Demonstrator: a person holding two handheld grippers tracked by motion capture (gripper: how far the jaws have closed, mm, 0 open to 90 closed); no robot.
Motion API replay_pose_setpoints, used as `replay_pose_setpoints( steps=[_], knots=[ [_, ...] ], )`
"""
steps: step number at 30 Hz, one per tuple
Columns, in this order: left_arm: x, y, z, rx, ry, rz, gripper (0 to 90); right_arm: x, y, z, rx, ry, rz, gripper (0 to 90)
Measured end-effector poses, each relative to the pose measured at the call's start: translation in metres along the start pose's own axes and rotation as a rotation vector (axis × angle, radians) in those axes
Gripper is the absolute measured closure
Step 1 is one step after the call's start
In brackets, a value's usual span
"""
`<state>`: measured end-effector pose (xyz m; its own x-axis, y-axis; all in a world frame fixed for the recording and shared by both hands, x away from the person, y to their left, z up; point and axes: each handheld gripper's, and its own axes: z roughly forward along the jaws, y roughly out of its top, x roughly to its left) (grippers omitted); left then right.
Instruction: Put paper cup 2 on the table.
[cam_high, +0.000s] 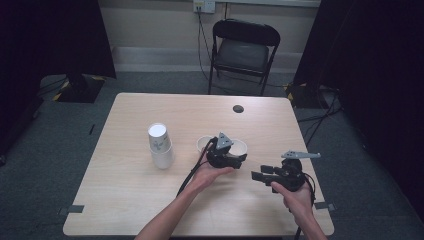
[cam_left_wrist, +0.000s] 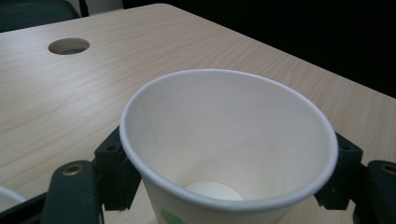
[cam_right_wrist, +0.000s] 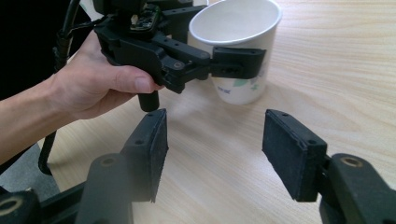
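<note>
One paper cup (cam_left_wrist: 229, 154) | between left tool (cam_left_wrist: 229, 186) jaws | clamped

lab or test room | bare wooden table (cam_high: 150, 210) with cable hole (cam_high: 238, 108) | black curtains (cam_high: 50, 35) either side | folding chair (cam_high: 243, 50) by wall | grey carpet, tape marks, trailing cables

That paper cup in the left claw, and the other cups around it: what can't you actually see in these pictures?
- Held cup: in the left gripper view the bottom edge cuts off its wall and green print.
- Second cup behind the left gripper: in the high view the gripper covers most of it.
- Stacked cups: too small in the high view to count them or read the print.
- Right gripper: open on nothing; nothing hidden there.
</note>
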<state>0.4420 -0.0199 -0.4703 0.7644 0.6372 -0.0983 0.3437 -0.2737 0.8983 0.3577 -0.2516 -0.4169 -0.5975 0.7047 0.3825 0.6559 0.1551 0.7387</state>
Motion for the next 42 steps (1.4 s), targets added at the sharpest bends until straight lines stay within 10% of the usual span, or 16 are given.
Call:
replay_pose_setpoints(
  steps=[42],
  knots=[
    [-0.001,0.003,-0.011,0.038,0.015,0.076,15.6,0.000,0.000,0.000,-0.001,0.000,0.005,39.2]
  ],
)
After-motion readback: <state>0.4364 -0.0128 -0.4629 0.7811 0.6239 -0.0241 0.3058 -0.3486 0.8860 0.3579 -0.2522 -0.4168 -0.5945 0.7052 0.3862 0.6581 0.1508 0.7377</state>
